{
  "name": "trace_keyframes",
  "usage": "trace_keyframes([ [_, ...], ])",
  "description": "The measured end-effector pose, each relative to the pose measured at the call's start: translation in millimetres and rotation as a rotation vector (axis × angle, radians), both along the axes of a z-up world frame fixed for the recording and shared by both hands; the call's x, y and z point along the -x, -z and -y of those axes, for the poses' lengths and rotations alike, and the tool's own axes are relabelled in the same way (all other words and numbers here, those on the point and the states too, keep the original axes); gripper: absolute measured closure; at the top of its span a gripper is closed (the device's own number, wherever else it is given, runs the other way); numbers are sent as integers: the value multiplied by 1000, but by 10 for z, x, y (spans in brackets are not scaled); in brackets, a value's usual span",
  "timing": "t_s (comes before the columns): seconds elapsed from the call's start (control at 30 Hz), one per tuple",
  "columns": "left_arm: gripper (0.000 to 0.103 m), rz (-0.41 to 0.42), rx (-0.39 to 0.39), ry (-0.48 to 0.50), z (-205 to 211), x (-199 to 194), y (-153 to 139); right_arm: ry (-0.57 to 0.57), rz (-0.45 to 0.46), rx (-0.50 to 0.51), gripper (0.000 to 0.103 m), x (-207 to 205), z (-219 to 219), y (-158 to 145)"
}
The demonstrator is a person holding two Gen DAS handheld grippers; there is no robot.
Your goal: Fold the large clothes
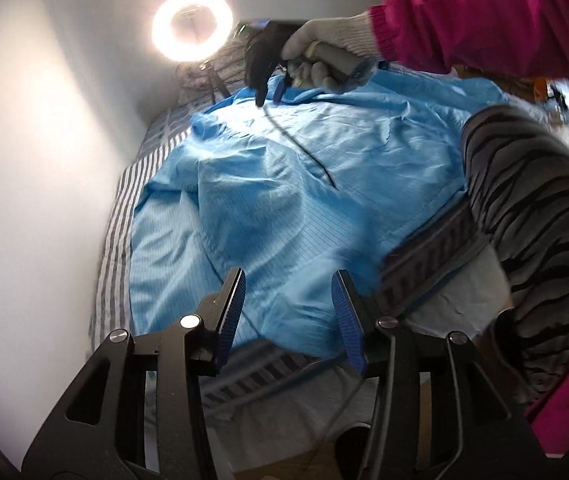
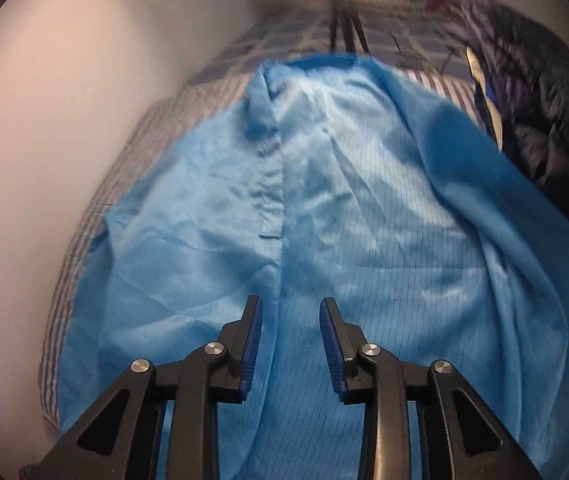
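A large light-blue pinstriped garment lies spread and wrinkled over a striped bed; it fills the right wrist view, with its buttoned front seam running down the middle. My left gripper is open and empty, just above the garment's near edge. My right gripper is open and empty, low over the cloth beside the seam. In the left wrist view the right gripper is held by a gloved hand at the garment's far end, fingers pointing down at the cloth.
The bed's grey-striped sheet borders a white wall on the left. A lit ring light on a tripod stands at the far end. A dark puffer jacket lies at the right. The person's striped leg is at right.
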State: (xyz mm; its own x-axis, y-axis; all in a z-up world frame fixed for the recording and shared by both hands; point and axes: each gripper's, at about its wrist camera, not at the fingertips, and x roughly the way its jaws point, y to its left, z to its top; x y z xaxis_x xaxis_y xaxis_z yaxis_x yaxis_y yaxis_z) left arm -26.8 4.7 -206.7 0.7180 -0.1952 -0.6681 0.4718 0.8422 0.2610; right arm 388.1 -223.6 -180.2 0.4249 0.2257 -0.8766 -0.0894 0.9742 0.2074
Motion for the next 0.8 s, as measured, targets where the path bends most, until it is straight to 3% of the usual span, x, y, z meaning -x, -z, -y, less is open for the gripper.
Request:
trace_keyframes([
  [0.17,56,-47,183,-161,-362,21,-261,-87,191,6,68,239,-188,-467],
  [0.27,56,-135,307,-230,-545,-73,-295,-153,247,-15,67,294,-351,-658],
  [0.37,56,-218,399,-301,-664,-214,-188,-236,248,16,67,286,-603,-747],
  [0.6,60,-316,457,-366,-745,-575,165,-371,171,48,68,5,-1316,-567],
  [0.8,68,-306,494,-414,-924,-944,279,-424,109,56,68,-436,-1918,-205],
])
